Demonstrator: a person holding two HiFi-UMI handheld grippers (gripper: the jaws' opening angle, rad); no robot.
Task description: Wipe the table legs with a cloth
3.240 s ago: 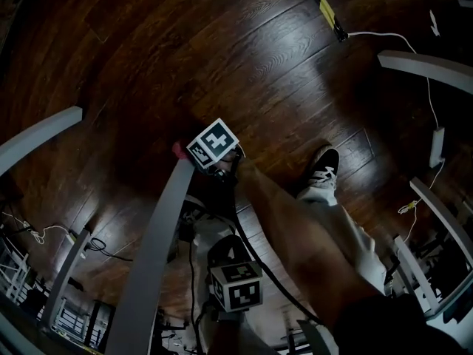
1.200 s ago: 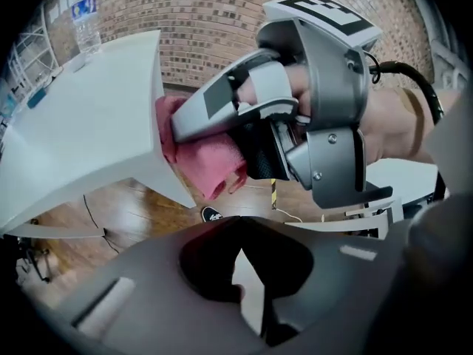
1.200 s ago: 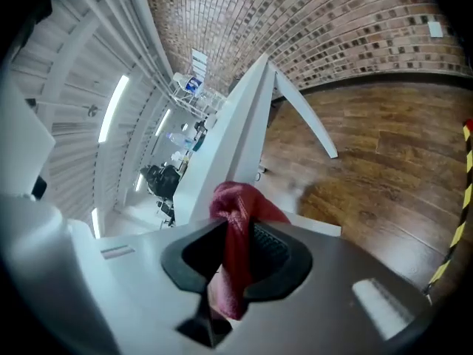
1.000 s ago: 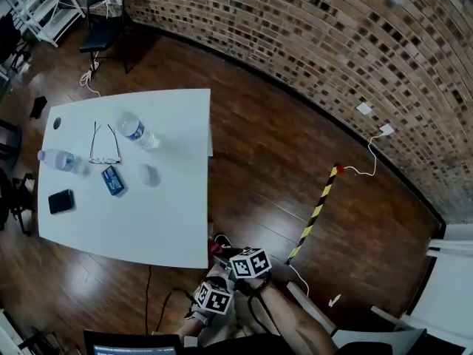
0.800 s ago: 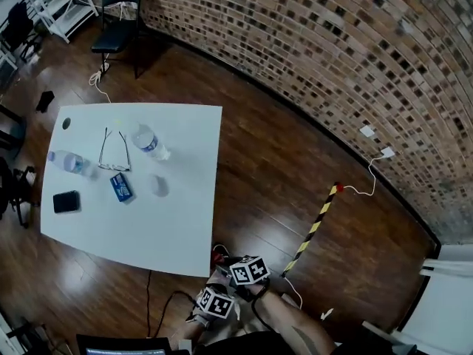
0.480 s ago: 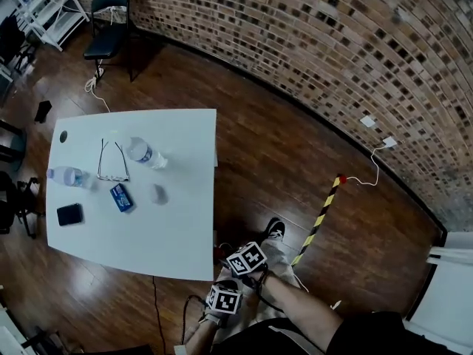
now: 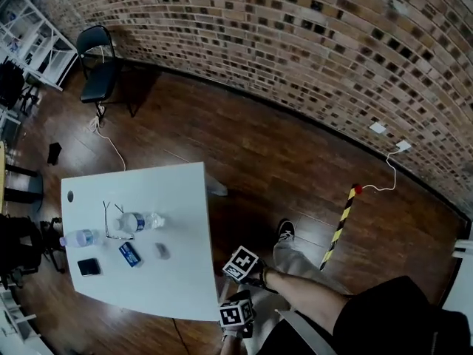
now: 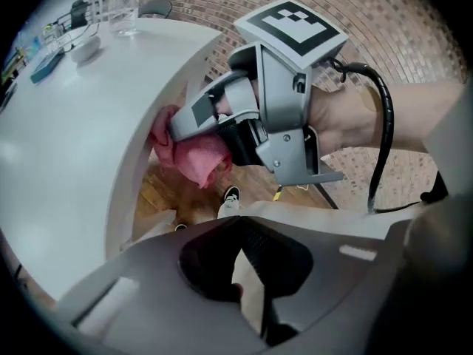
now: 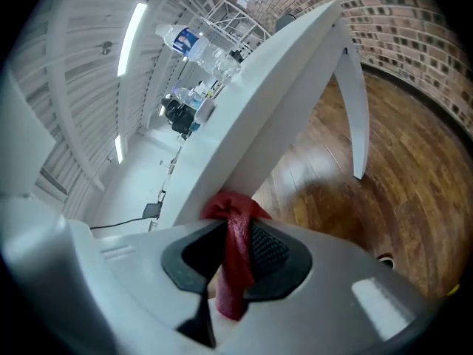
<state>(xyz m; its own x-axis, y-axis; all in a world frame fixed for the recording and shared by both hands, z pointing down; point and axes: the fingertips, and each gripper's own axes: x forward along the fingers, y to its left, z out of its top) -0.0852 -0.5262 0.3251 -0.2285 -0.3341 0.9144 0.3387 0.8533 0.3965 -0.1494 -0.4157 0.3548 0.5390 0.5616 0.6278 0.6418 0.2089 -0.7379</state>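
My right gripper (image 8: 177,128) is shut on a pink-red cloth (image 8: 194,156), which bunches against the underside edge of the white table (image 8: 66,124) at its near corner. In the right gripper view the cloth (image 9: 236,261) hangs pinched between the jaws of the gripper (image 9: 235,235), under the table edge (image 9: 281,87), with a far table leg (image 9: 353,95) slanting down. My left gripper (image 8: 240,272) sits just below, shut and holding nothing. In the head view both grippers, right (image 7: 236,267) and left (image 7: 235,316), sit by the table's (image 7: 177,213) near right corner.
Two water bottles (image 7: 137,222), glasses (image 7: 111,220), a phone (image 7: 89,267) and small items lie on the tabletop. A black chair (image 7: 100,58) stands far left by the brick wall (image 7: 295,43). A yellow-black striped bar (image 7: 338,228) and my shoe (image 7: 284,231) are on the wood floor.
The head view has gone from under the table to high above it. The table has slid left and down in view. Both grippers stay at its near right corner, the cloth still held.
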